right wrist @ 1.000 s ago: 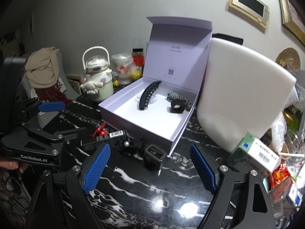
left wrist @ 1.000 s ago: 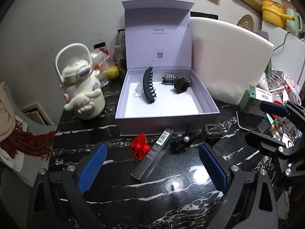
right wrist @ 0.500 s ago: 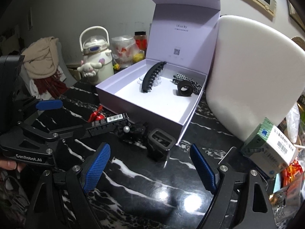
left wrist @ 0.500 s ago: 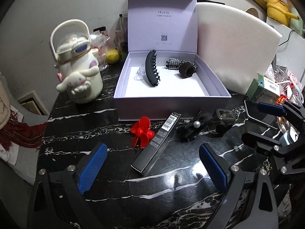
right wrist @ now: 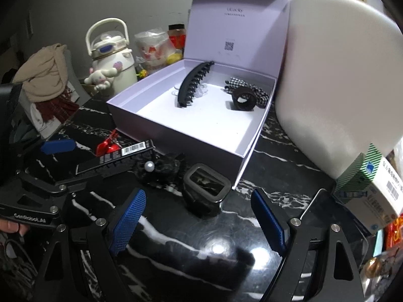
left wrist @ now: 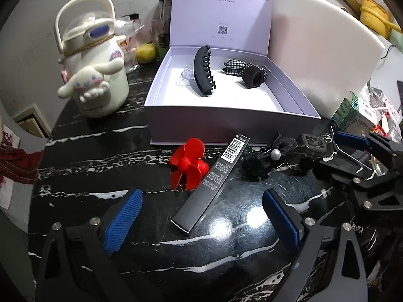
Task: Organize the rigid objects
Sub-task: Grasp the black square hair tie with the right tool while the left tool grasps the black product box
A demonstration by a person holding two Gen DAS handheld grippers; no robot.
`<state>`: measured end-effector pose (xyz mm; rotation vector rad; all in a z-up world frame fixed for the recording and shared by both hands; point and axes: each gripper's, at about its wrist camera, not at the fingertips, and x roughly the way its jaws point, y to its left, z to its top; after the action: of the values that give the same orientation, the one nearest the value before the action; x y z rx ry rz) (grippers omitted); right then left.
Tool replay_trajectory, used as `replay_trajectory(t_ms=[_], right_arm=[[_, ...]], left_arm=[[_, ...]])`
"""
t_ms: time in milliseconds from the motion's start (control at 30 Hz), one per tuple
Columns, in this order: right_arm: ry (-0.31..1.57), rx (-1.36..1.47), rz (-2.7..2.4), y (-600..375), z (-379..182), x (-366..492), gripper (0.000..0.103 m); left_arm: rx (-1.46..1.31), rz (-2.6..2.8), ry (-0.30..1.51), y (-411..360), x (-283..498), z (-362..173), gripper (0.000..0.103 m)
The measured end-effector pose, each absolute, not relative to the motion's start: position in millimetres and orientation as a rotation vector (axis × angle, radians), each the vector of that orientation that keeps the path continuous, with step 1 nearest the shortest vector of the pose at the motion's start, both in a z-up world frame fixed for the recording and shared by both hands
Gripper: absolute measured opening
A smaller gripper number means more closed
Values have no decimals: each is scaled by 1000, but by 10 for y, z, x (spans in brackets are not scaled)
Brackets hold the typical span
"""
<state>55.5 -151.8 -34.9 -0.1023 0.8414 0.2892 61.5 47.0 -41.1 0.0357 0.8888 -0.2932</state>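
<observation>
Both tongs, left (left wrist: 200, 216) and right (right wrist: 199, 220), gape wide and hold nothing. Best to lower each squarely, pads straddling one item before closing (the glossy desk (left wrist: 226, 259) looks slippery). Long black box (left wrist: 211, 183) lies just ahead between the left pads; square black clip (right wrist: 206, 188) ahead of the right.

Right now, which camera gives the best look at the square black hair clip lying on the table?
The right wrist view: the square black hair clip sits close and unobstructed ahead of the open right gripper. In the left wrist view it is small and distant.
</observation>
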Motion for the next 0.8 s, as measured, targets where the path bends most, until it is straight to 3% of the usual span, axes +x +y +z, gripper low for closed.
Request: replay_trajectory(t_ms=[267,400,500,700,800], right_arm=[[877,-84,289,-1550,-461,703,86],[889,-82,281,-1548,-502,768,84],[899,-77,273,-1554,-533,814,79],[924,-29,295,-1590,-578,864,49],[921,-40,294,-1584,-573,843,48]], left_arm=[[24,-327,920,443,680,-489,75],[24,-346,930,416,695,-516,57],[24,-347,945,409,701,-543,47],[3,-345,973,437,685,-584,29],[0,-349,984,417,647,-588,22]])
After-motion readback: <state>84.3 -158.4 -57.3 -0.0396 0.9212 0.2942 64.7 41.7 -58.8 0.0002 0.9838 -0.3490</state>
